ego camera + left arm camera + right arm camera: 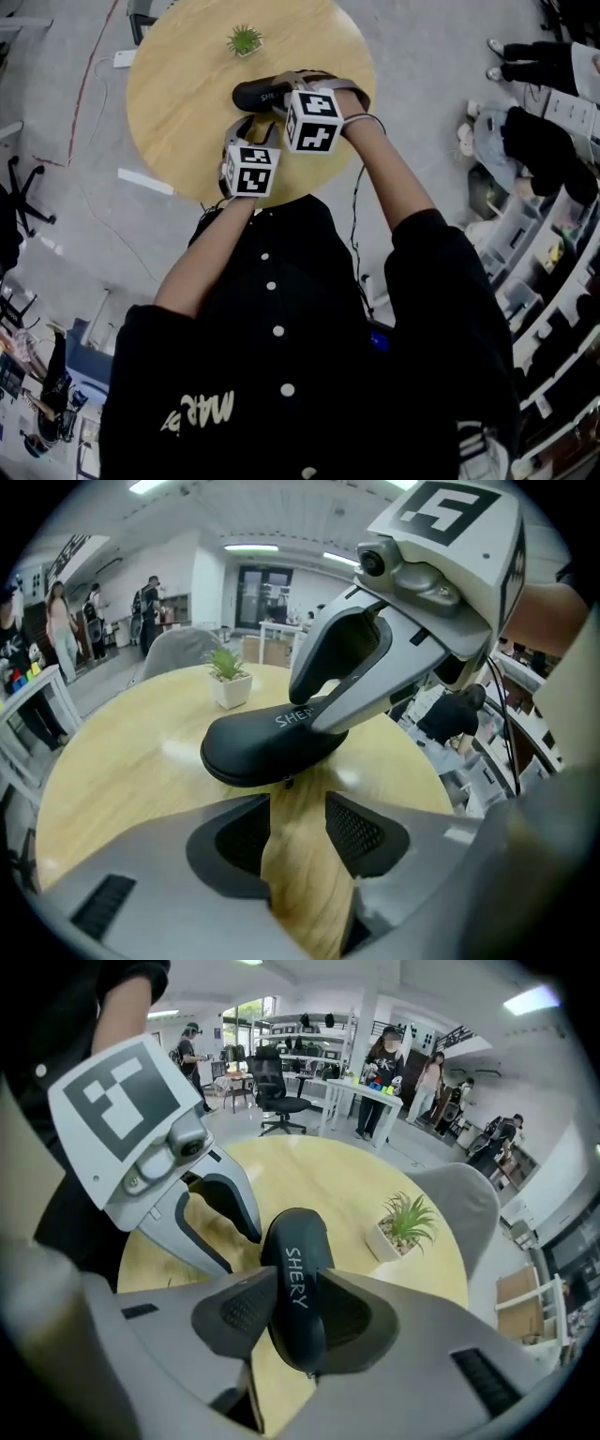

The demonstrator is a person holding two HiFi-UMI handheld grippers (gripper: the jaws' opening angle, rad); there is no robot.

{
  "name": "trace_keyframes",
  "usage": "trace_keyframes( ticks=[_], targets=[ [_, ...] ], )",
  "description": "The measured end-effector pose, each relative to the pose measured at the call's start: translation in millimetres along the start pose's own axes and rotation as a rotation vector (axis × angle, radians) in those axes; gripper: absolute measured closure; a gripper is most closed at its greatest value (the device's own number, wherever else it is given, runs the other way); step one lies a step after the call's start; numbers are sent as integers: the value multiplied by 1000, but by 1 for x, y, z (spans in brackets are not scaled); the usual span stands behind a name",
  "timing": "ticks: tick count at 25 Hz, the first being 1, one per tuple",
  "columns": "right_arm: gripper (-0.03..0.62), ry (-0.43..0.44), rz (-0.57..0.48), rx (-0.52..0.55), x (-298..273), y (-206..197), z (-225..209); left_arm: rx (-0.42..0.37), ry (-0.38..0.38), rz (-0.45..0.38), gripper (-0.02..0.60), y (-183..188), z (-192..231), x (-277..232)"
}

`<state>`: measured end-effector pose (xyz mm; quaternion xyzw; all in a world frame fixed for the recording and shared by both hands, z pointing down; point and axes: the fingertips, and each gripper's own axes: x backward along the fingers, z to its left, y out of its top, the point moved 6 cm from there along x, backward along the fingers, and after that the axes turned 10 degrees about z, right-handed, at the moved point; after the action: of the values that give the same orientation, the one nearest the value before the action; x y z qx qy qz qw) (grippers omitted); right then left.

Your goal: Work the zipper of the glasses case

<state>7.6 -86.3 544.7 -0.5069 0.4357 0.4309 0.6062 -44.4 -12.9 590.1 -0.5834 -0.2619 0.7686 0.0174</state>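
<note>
Right gripper view: the glasses case on the worktop is clamped by the right tool. Only in the left gripper view is the left tool seen spread and empty.

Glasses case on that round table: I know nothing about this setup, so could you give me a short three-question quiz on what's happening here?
1. Which hand-held gripper has the glasses case between its jaws?
2. True or false: the left hand-held gripper also has an object between its jaws.
3. Choose one: what else stands on the round table? A) a mug, B) a small potted plant, C) a laptop.

Key: 1. the right hand-held gripper; 2. false, only bare tabletop shows there; 3. B.
</note>
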Motion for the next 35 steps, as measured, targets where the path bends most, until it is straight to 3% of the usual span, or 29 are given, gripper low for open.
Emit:
trace_keyframes(
  ticks=[8,12,18,22,35],
  targets=[
    [462,168,-11,-44,0,-2,-12,87,-2,29,443,12,-2,-9],
    [462,240,-10,-68,-2,1,-20,155,31,29,471,16,3,-15],
    [465,272,0,-74,-2,2,-23,296,72,56,523,19,10,-16],
    [464,259,3,-68,1,0,-19,270,42,60,561,20,2,-14],
    [464,215,22,-43,-2,3,-16,244,-127,-5,572,15,11,-7]
  ],
)
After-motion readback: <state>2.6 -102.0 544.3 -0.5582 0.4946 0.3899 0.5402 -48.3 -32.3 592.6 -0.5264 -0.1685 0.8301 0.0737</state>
